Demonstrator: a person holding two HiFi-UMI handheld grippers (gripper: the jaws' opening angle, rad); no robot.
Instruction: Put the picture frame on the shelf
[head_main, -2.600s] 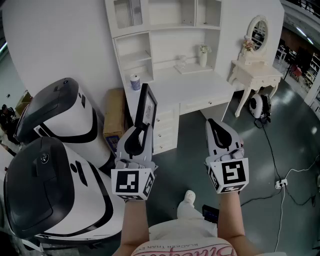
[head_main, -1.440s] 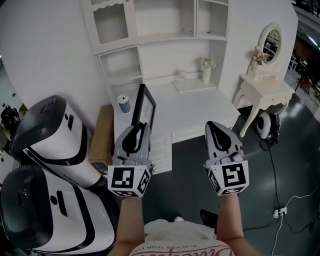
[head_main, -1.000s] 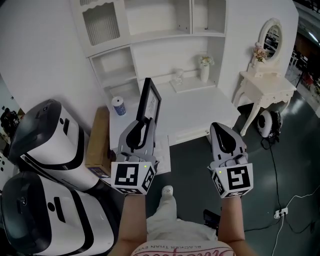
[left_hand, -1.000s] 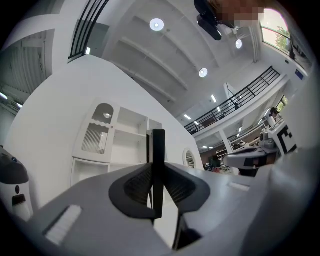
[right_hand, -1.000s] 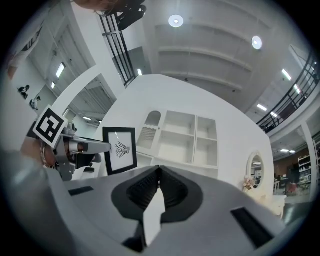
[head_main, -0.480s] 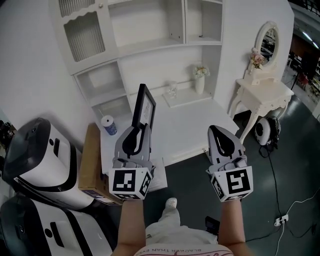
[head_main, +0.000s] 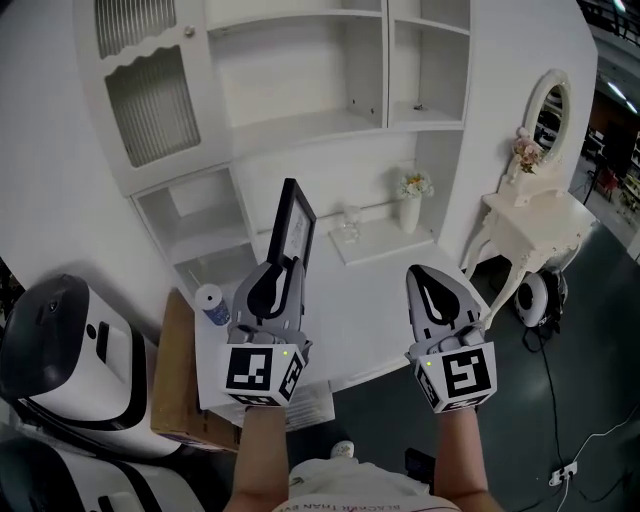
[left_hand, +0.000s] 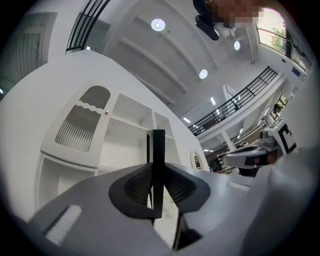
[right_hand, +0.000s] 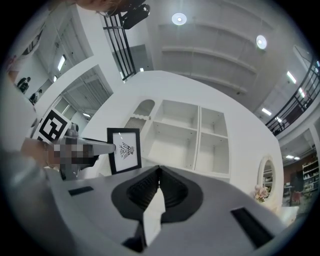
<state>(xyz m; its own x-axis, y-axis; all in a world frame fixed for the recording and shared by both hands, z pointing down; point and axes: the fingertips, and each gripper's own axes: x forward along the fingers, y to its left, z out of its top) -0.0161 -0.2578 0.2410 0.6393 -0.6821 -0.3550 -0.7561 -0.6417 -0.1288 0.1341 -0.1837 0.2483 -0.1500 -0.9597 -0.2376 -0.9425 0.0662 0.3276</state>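
Over the white desk, two grippers are up. At 9 o'clock, the left gripper pinches the bottom of one black picture frame, upright in front of the shelf. At 3 o'clock, the right gripper is closed on nothing. Only the right gripper view shows the frame's drawing. The left gripper view shows just its thin edge.
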